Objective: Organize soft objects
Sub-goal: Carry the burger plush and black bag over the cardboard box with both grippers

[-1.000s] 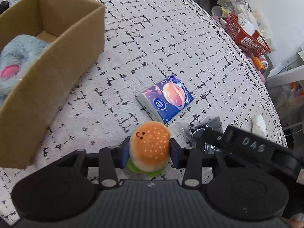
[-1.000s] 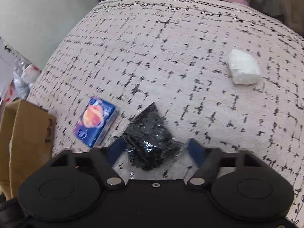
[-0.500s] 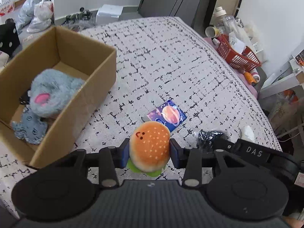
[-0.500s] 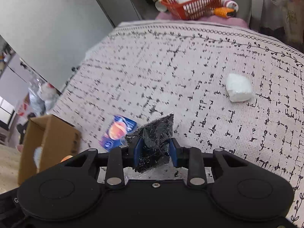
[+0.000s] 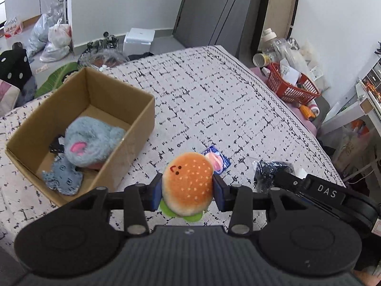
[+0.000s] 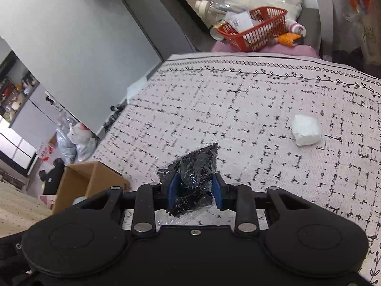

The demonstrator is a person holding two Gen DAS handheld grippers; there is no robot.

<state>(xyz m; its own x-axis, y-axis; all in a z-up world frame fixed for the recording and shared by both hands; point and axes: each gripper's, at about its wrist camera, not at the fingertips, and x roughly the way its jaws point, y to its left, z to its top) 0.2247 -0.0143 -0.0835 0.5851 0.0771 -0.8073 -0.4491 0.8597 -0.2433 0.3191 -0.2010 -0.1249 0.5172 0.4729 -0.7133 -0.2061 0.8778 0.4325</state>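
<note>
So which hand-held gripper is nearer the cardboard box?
Left. The left hand-held gripper, clamping the burger plush, sits beside the cardboard box; the right hand-held gripper, with its black packet, is farther off.

Black packet (image 6: 194, 181) between tool (image 6: 194, 191) pads

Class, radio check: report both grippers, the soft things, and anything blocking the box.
Left gripper shut on burger toy. Right gripper shut on black packet. Box open-topped, grey plush inside. Nothing in the way.
</note>
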